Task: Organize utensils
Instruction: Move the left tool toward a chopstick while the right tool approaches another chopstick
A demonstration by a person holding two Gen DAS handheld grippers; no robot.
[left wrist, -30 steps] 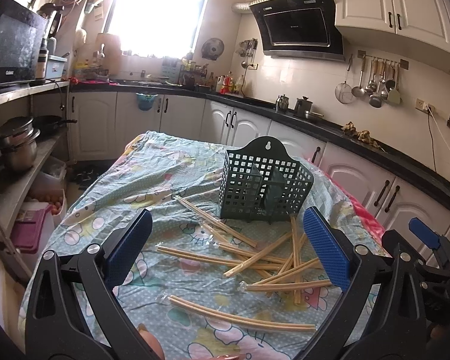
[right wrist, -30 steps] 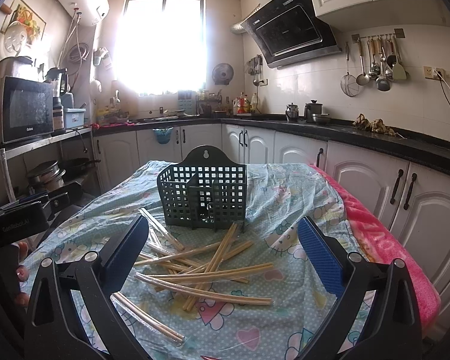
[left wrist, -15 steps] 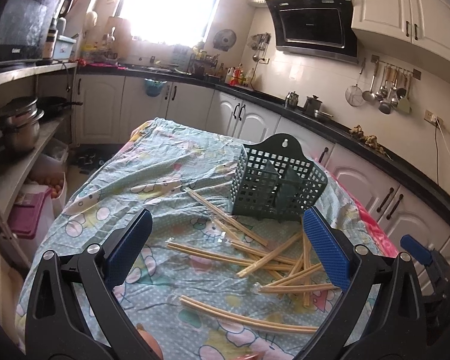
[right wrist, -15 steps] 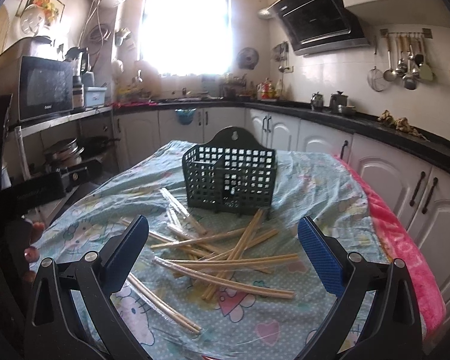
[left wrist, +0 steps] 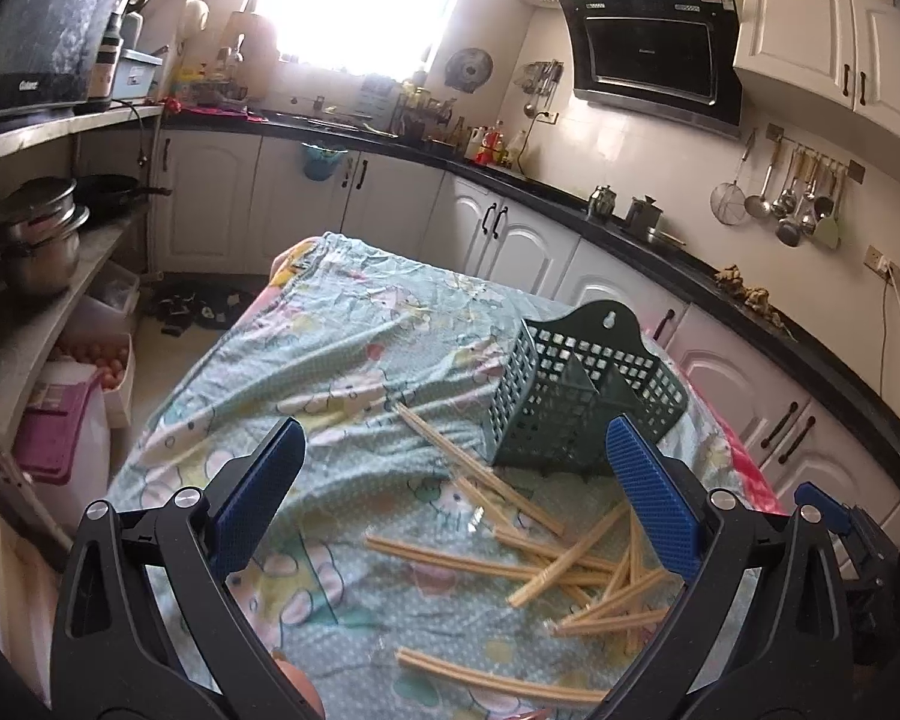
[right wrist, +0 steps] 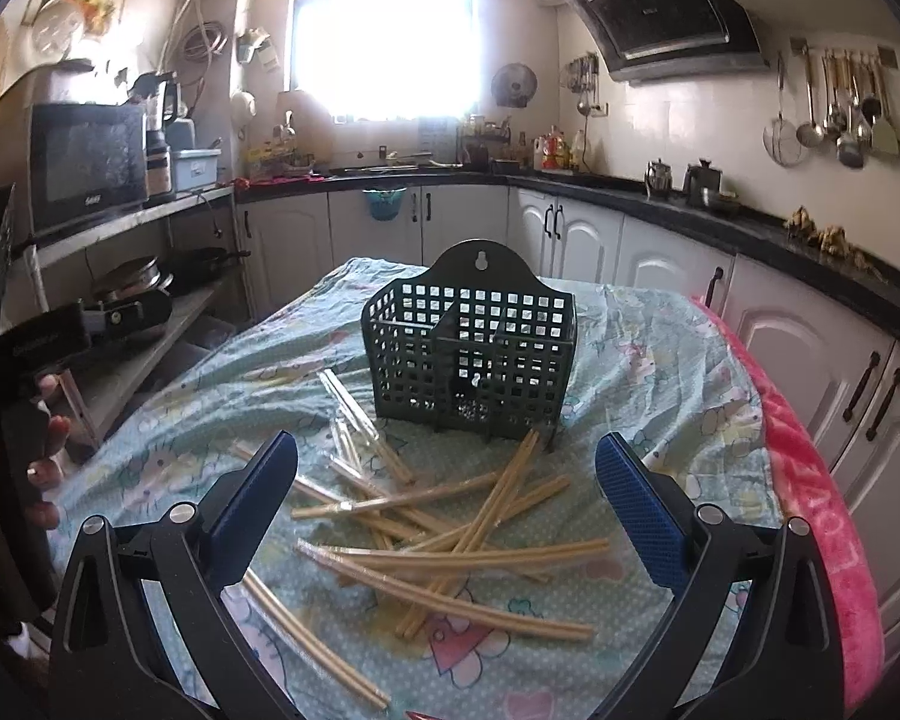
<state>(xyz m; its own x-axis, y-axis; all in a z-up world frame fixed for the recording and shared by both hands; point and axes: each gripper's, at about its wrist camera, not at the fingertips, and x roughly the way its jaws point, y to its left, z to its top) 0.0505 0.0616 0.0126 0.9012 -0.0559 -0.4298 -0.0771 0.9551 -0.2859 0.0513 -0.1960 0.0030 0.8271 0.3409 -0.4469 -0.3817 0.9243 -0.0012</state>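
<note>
A dark green perforated utensil basket (right wrist: 471,354) stands upright on the table, with a divider inside; it also shows in the left wrist view (left wrist: 582,402). Several wrapped pairs of wooden chopsticks (right wrist: 450,546) lie scattered in front of it, also seen in the left wrist view (left wrist: 534,546). My right gripper (right wrist: 447,498) is open and empty, above the near end of the chopstick pile. My left gripper (left wrist: 450,492) is open and empty, left of the pile. The left gripper's body shows at the left edge of the right wrist view (right wrist: 42,348).
The table is covered with a light blue cartoon-print cloth (left wrist: 330,360) and a pink blanket edge at the right (right wrist: 810,480). White cabinets and a black counter (right wrist: 750,228) run around the room. A shelf with pots (left wrist: 30,240) stands at the left.
Both grippers have shifted left and slightly back over the table; the basket and chopsticks now sit further right in the left view. Nothing has been grasped.
</note>
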